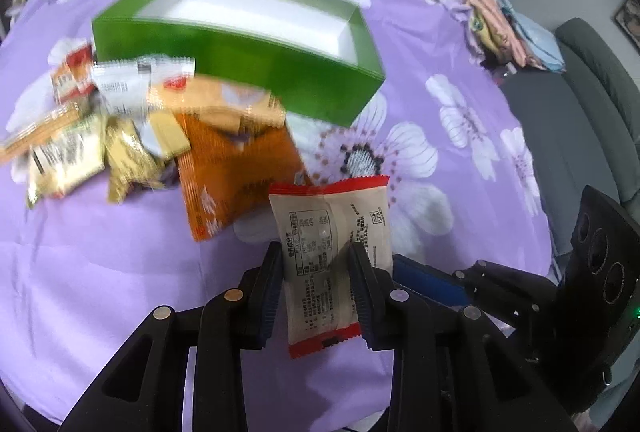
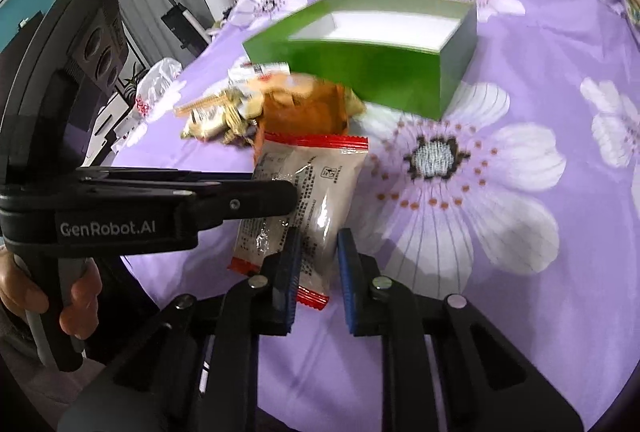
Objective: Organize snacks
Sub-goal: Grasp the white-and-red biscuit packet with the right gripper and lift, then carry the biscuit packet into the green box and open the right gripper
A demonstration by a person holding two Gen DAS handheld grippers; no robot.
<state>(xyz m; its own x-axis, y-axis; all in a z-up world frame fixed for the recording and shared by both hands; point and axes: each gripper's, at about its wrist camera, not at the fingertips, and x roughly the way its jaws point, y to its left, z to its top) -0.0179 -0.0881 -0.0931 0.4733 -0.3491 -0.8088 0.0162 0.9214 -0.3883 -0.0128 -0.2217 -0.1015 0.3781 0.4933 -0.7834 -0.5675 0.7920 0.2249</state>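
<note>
My left gripper [image 1: 316, 252] is shut on a beige snack packet with red crimped ends [image 1: 332, 256], held above the cloth. The same packet [image 2: 308, 192] shows in the right wrist view, gripped by the left gripper's fingers [image 2: 280, 192] from the left. My right gripper [image 2: 318, 244] stands open just below the packet, jaws either side of its lower end, not gripping it. An open green box [image 1: 256, 72] with a white inside stands beyond; it also shows in the right wrist view [image 2: 380, 68]. A pile of snack packets [image 1: 100, 136] and an orange packet [image 1: 236, 168] lie to its left.
A purple flowered cloth [image 1: 460, 136] covers the table. Folded clothes [image 1: 496, 20] lie at its far right edge, with a grey sofa [image 1: 592, 104] beyond. In the right wrist view a clear bag [image 2: 156, 80] lies at the table's left edge near cabinets.
</note>
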